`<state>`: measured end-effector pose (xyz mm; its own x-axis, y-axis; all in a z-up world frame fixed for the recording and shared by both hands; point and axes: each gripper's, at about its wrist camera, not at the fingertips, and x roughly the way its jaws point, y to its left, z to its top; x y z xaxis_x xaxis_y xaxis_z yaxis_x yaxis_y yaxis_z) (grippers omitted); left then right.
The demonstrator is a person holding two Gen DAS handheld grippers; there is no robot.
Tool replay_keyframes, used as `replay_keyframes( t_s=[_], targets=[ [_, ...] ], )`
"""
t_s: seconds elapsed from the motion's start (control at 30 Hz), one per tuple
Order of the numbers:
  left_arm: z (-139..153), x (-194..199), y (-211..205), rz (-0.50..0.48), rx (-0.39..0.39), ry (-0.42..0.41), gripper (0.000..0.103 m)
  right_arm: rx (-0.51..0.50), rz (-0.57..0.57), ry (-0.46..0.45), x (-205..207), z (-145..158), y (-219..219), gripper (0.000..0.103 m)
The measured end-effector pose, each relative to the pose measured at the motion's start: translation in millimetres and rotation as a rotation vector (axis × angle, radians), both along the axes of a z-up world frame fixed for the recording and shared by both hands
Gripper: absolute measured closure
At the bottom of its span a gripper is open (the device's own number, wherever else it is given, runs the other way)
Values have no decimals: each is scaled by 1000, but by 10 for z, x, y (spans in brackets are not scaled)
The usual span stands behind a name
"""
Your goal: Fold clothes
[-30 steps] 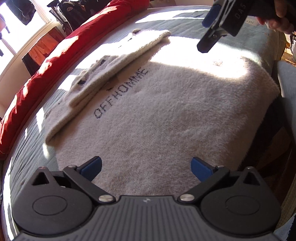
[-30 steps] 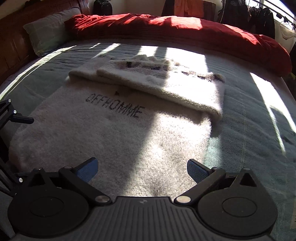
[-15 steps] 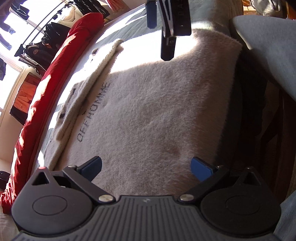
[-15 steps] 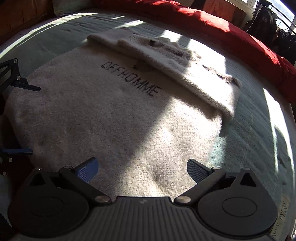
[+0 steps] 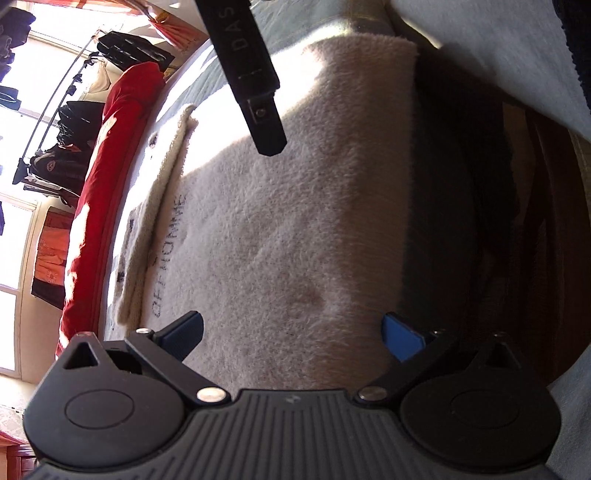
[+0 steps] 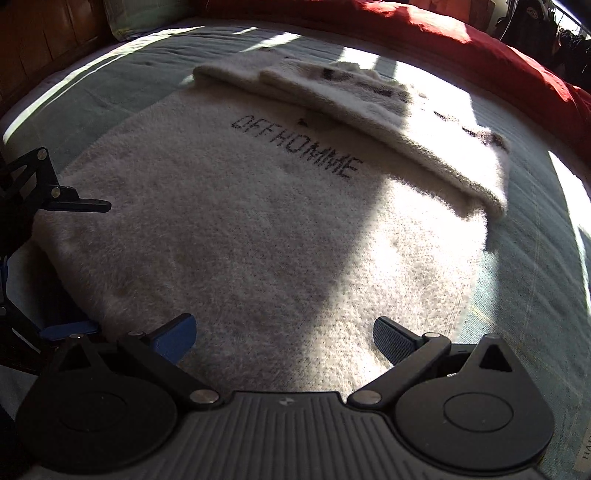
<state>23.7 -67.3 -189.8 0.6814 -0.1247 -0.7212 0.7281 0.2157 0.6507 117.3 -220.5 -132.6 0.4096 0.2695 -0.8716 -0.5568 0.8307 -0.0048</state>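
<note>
A fluffy cream sweater [image 6: 258,229] with dark lettering lies flat on the grey-green bed; both sleeves [image 6: 388,122] are folded across its upper part. My right gripper [image 6: 284,338] hangs open low over the sweater's hem with nothing between its fingers. My left gripper [image 5: 293,334] is open too, close above the sweater [image 5: 288,221] near its edge at the bed's side. In the left wrist view a finger of the right gripper [image 5: 258,107] reaches in from the top. In the right wrist view the left gripper's fingers [image 6: 79,203] show at the left edge.
A red duvet [image 6: 461,29] runs along the far side of the bed, and a pillow [image 6: 144,18] lies by the wooden headboard. Dark clothes hang on a rail [image 5: 74,122] by the window. The bed's side [image 5: 461,229] drops into shadow beside the sweater.
Both grippers have come down closer to the sweater. The left wrist view has swung round toward the bed's side edge. Both stay open.
</note>
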Motion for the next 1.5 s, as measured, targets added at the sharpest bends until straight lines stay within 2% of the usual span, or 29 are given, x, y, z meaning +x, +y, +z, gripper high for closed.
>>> replay_keyframes(
  t_s=[0.23, 0.33, 1.23, 1.5],
  targets=[
    [-119, -54, -75, -72, 72, -31, 1, 14, -15, 15, -13, -12, -25, 0],
    [-166, -45, -93, -74, 88, -27, 1, 20, -19, 11, -10, 11, -40, 0],
    [-318, 76, -166, -104, 118, -33, 1, 46, -44, 4, 7, 47, -68, 0],
    [-312, 136, -131, -102, 119, -65, 1, 55, -37, 0, 11, 67, -36, 0]
  ],
)
